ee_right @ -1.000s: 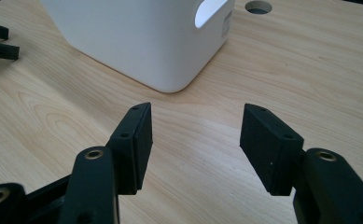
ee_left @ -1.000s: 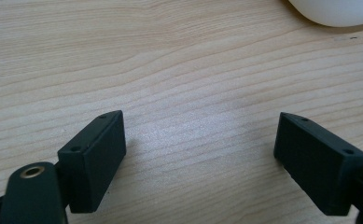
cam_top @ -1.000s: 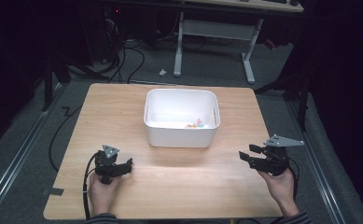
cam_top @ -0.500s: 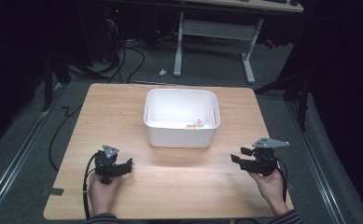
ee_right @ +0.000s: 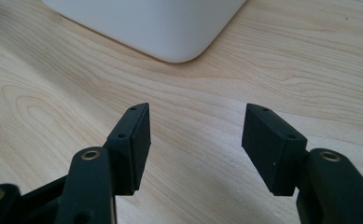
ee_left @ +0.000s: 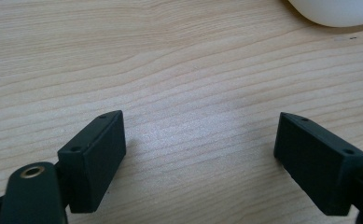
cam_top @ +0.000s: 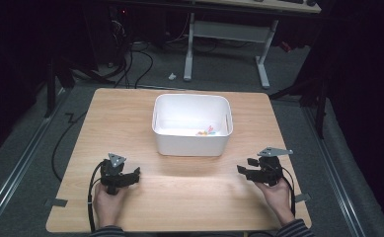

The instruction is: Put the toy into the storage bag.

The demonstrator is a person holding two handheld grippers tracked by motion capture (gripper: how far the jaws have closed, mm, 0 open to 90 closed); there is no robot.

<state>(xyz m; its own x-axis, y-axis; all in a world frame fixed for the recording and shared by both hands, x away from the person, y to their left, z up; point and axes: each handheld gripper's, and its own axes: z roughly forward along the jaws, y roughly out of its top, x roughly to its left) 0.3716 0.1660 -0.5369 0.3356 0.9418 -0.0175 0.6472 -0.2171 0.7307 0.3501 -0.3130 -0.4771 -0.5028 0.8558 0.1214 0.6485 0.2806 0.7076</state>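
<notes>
Right claw [cam_top: 245, 167] has been dropping toward the worktop [cam_top: 130, 113] and drifting inward since the earlier frames, its jaws just opening a little wider; nothing is sitting between them. Left claw [cam_top: 133, 174] is keeping its place near the front left of the worktop, jaws spread wide and released over bare wood. White plastic bin [cam_top: 191, 143] is standing at the middle of the worktop, ahead of both claws and well apart from them. Small colourful pieces [cam_top: 205, 132] are lying inside it, toward its right near corner; too small to identify. Right gripper view is showing the bin's rounded corner [ee_right: 179, 46] just ahead of the open jaws.
</notes>
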